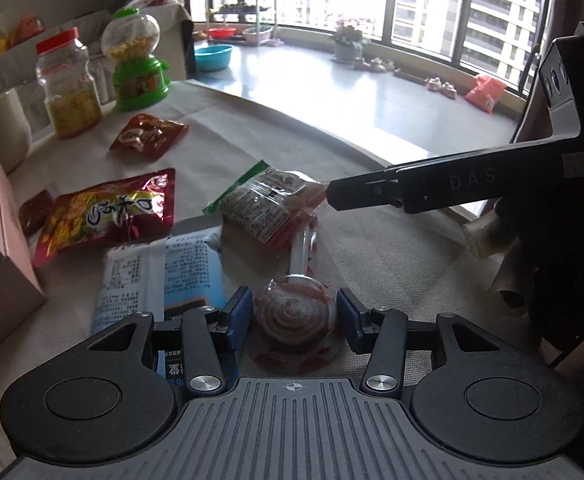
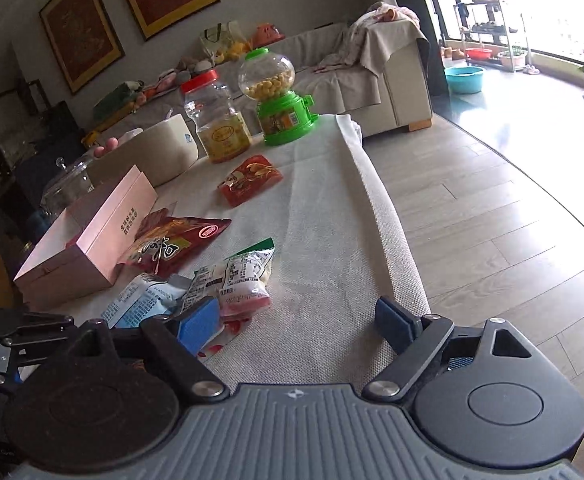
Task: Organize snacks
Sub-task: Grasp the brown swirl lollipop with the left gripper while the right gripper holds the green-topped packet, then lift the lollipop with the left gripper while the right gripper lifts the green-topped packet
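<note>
In the left wrist view my left gripper [image 1: 292, 316] is open, its blue pads on either side of a wrapped swirl lollipop [image 1: 294, 320] lying on the cloth; the pads do not touch it. A clear sausage pack [image 1: 269, 210] lies just beyond, with the right gripper's body [image 1: 432, 190] reaching in beside it. A blue-white pack [image 1: 163, 276] and a large red bag [image 1: 105, 214] lie to the left. In the right wrist view my right gripper [image 2: 298, 326] is open and empty above the cloth, next to the sausage pack [image 2: 241, 278].
A pink box [image 2: 79, 244] stands at the left. A small red packet [image 2: 249, 178], a red-lidded jar [image 2: 217, 120], a green candy dispenser [image 2: 277, 98] and a white tub [image 2: 151, 152] stand farther back. The table edge [image 2: 396, 216] drops to wooden floor on the right.
</note>
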